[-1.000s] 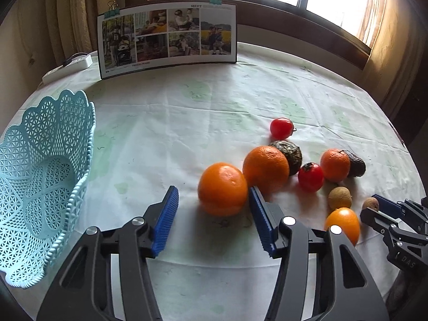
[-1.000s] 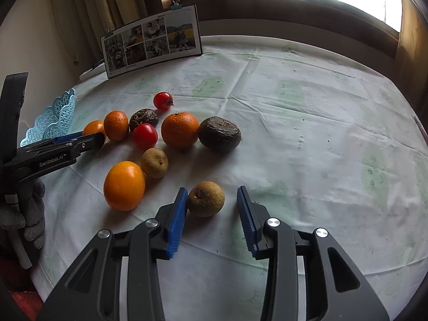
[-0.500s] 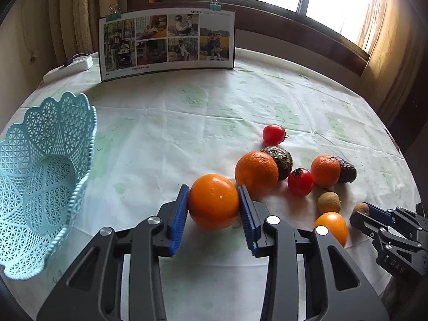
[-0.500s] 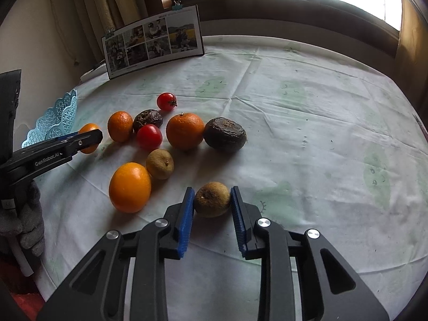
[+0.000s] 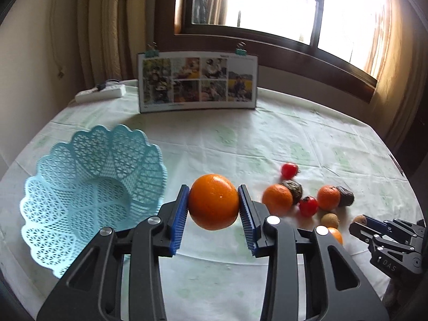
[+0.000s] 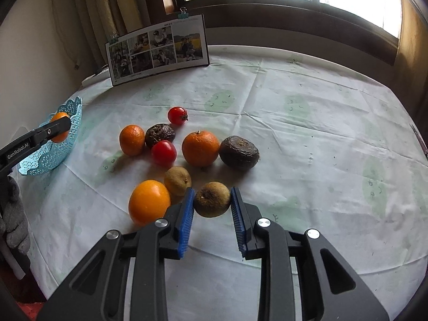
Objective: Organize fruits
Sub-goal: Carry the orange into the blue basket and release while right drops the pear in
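Two grippers each grip a fruit above a round tabletop (image 6: 307, 139) covered in a pale green-patterned cloth. Near the tabletop's left edge sits a light blue lattice basket (image 5: 80, 187), open and tilted. Just to its right, the left gripper (image 5: 214, 211) is clamped on a large orange (image 5: 214, 202), its blue pads pressed against both sides, the fruit raised off the cloth. In the right wrist view that orange shows in front of the basket's rim. Further right, toward the near edge, lies the loose cluster: a small orange (image 6: 132, 139), a dark wrinkled fruit (image 6: 160, 134), two red tomatoes (image 6: 163, 153), one of them farther back, a stemmed orange (image 6: 200, 148), a larger dark wrinkled fruit (image 6: 239, 153), a smooth orange (image 6: 149, 202) and a brownish kiwi-like fruit (image 6: 177, 180) touching it. The right gripper (image 6: 212, 206) is closed on a brown, shrivelled round fruit (image 6: 212, 199) just beside that kiwi. A photo board (image 5: 198, 81) stands at the far edge, a white power strip (image 5: 100, 93) left of it.
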{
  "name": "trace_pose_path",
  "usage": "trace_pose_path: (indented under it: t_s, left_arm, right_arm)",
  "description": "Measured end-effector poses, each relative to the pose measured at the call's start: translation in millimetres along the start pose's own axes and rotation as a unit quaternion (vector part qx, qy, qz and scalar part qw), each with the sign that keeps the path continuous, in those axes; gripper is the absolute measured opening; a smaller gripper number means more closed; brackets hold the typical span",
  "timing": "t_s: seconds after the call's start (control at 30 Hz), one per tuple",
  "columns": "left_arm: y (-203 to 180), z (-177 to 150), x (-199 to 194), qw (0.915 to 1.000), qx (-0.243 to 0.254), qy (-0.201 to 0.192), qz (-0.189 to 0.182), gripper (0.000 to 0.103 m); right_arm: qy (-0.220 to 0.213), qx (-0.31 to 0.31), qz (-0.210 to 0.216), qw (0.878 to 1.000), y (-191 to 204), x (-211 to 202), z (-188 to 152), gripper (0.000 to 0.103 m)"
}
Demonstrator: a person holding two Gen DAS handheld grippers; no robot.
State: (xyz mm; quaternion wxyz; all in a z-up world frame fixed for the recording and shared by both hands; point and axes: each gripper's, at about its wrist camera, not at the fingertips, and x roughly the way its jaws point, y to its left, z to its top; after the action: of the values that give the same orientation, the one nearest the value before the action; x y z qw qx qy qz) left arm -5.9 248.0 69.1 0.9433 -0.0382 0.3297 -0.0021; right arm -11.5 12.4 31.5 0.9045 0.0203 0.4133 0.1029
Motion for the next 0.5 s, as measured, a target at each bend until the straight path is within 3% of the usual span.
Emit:
trace_pose_path:
  t_s: [0.3, 0.5]
  left_arm:
    - [59, 2, -8, 0.997, -0.04, -0.025, 0.061, 0.038]
    - [99, -5, -5, 0.9938, -0.077, -0.014, 0.08, 0.038]
  right_arm:
    - [-0.018, -0.015, 0.006, 1.0, 29, -5, 18, 0.028]
    - [-0.031, -0.035, 0.032, 0.998, 62, -6, 36, 0.028]
